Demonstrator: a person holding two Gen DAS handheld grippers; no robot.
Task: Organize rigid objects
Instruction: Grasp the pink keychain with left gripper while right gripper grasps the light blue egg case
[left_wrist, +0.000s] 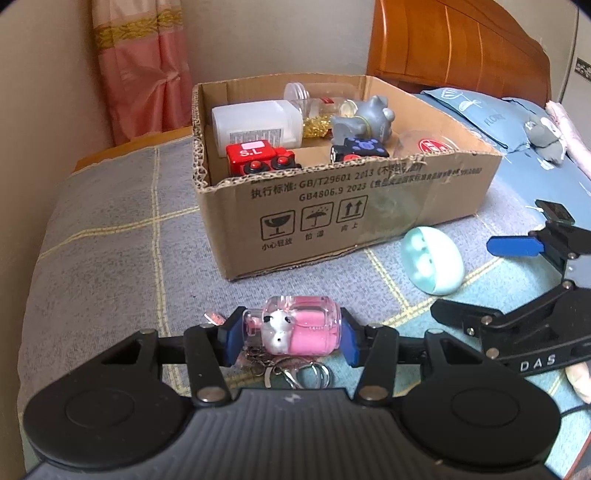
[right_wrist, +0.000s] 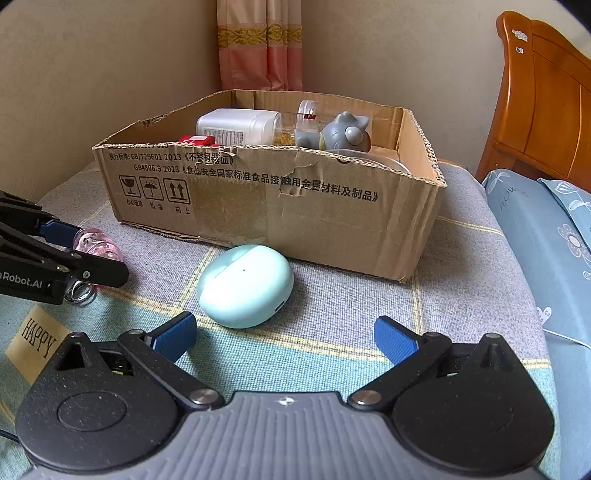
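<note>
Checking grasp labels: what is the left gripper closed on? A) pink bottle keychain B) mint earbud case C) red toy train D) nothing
A: in the left wrist view the left gripper has its blue pads pressed on both sides of the pink bottle keychain; the mint earbud case lies free on the bedspread.

Bed (right_wrist: 461, 295) with grey checked blanket, bearing 1 cardboard box (right_wrist: 332, 229), 1 mint earbud case (right_wrist: 245, 286) just beside it, 1 pink keychain charm (left_wrist: 295, 328) nearby.
</note>
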